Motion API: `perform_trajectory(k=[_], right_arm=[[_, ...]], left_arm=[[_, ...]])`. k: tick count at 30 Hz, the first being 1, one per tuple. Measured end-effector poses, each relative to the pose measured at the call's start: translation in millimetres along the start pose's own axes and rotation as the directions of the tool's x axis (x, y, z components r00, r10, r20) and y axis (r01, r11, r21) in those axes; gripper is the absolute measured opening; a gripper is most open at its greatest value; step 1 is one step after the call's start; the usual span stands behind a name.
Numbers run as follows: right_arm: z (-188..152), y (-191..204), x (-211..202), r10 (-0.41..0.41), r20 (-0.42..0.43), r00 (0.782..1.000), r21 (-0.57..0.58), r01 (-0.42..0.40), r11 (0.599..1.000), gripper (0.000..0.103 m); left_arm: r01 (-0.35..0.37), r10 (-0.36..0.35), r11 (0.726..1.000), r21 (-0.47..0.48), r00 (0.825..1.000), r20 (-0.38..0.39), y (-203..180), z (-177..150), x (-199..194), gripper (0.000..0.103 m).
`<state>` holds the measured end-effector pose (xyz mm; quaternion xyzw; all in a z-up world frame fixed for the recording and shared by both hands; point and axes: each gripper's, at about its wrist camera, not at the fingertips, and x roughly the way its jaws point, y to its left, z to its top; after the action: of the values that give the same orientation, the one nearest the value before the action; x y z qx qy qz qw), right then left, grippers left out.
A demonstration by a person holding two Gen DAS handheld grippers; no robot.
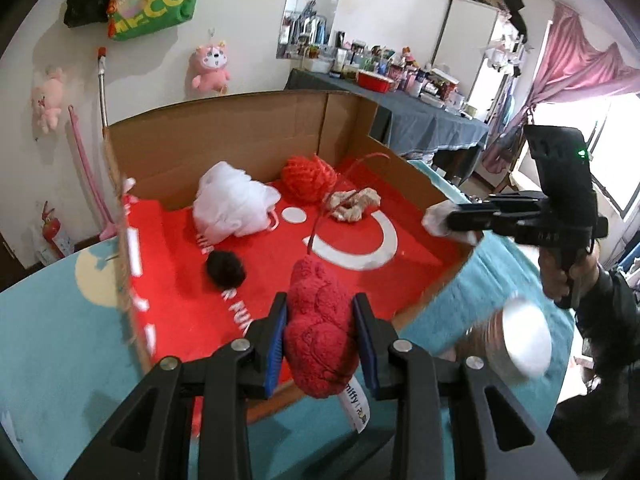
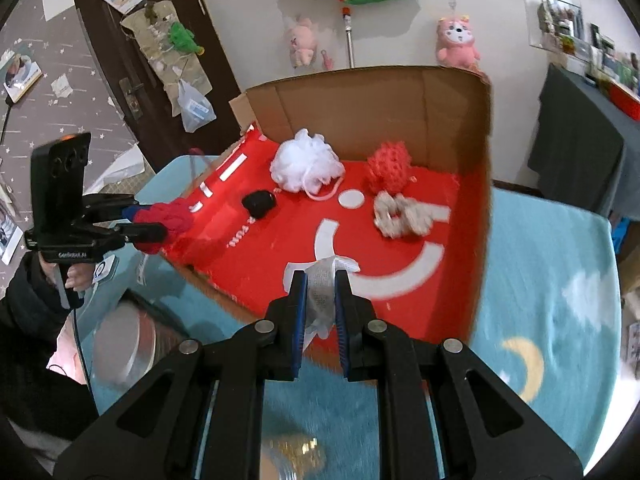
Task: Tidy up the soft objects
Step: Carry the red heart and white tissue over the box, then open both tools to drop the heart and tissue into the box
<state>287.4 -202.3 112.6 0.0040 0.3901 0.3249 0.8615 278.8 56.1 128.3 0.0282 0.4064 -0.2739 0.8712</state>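
Note:
My left gripper is shut on a red fuzzy soft toy with a white tag, held over the near edge of an open cardboard box with a red floor. My right gripper is shut on a thin white tissue-like piece, above the box's near side. Inside the box lie a white mesh puff, an orange-red yarn ball, a beige scrunchie and a small black pom. The right gripper shows at the box's right wall in the left wrist view, the left gripper at its left wall in the right wrist view.
The box stands on a teal blanket with cloud and moon prints. A shiny metal container sits blurred near the box. A person's dark sleeve holds the right tool. Plush toys hang on the wall; a cluttered table stands behind.

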Motion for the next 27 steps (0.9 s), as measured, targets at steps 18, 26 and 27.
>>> perform_trajectory(k=[18,26,27], right_arm=[[77.5,-19.5,121.4,-0.014,-0.239,0.971,0.061,0.029,0.998,0.013],[80.3,-22.0,144.0,-0.038,-0.292,0.956,0.053,0.056,0.997,0.013],[80.7,-21.7,146.2,-0.043,-0.295,0.955,0.050,0.061,0.997,0.013]], left_arm=[[-0.097,0.066,0.987,-0.130,0.972,-0.225,27.2,57.0,114.9,0.034],[-0.119,0.079,0.981,-0.155,0.967,-0.242,38.6,57.0,127.1,0.034],[-0.123,0.082,0.980,-0.157,0.966,-0.244,39.7,56.8,128.1,0.034]])
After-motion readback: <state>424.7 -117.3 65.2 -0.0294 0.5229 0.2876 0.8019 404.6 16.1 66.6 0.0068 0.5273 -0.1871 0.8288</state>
